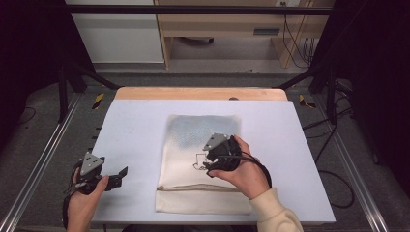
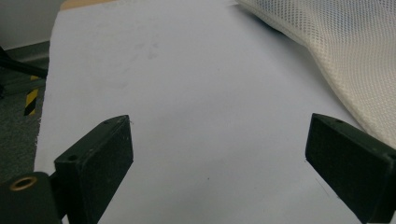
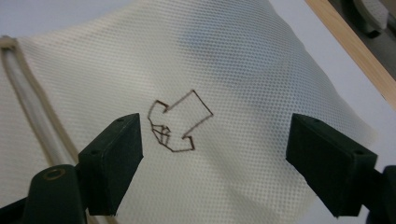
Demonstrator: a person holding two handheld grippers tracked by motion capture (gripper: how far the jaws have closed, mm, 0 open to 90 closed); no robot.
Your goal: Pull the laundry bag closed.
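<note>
A cream mesh bag (image 1: 193,159) lies flat in the middle of the white table mat, with a dark outline drawing (image 1: 199,162) on it and a zip or seam (image 1: 203,189) across its near end. My right gripper (image 1: 205,162) hovers over the bag's middle, open, and the drawing (image 3: 177,123) sits between its jaws in the right gripper view. My left gripper (image 1: 121,176) rests at the near left of the mat, open and holding nothing. In the left gripper view the bag's edge (image 2: 336,51) lies off to the right, past the jaws.
The white mat (image 1: 130,130) covers a wooden table whose far edge (image 1: 198,93) shows. Metal rails run down both sides. Black frame legs and cables stand on the floor beyond, with a wooden desk at the back.
</note>
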